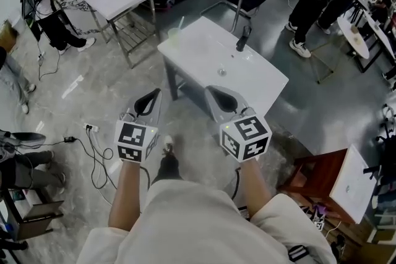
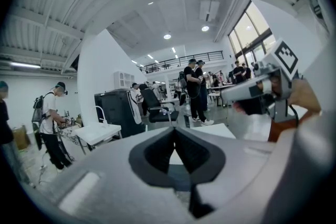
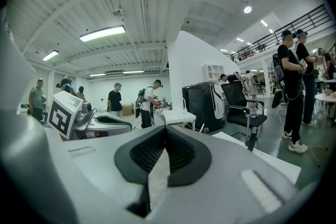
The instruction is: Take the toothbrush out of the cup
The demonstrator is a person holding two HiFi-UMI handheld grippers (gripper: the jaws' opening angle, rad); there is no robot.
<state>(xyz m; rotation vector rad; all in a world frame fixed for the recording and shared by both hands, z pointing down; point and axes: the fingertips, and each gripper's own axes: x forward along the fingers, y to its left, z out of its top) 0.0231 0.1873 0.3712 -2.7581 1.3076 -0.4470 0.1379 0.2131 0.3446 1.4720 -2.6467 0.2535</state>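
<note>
Cup (image 1: 175, 36): pale, upright, at the far left corner of the white table (image 1: 260, 80); the toothbrush is too small to make out. Dark upright item (image 1: 242, 39): far edge. My left gripper (image 1: 154, 94) and right gripper (image 1: 210, 91): jaws together, nothing between them, at the table's near side, well apart from the cup.

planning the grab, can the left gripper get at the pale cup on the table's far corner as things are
Probably not yet. The left gripper is short of the table, the cup stands across at its far corner, and the fingers are shut. Nothing blocks the way, though.
</note>
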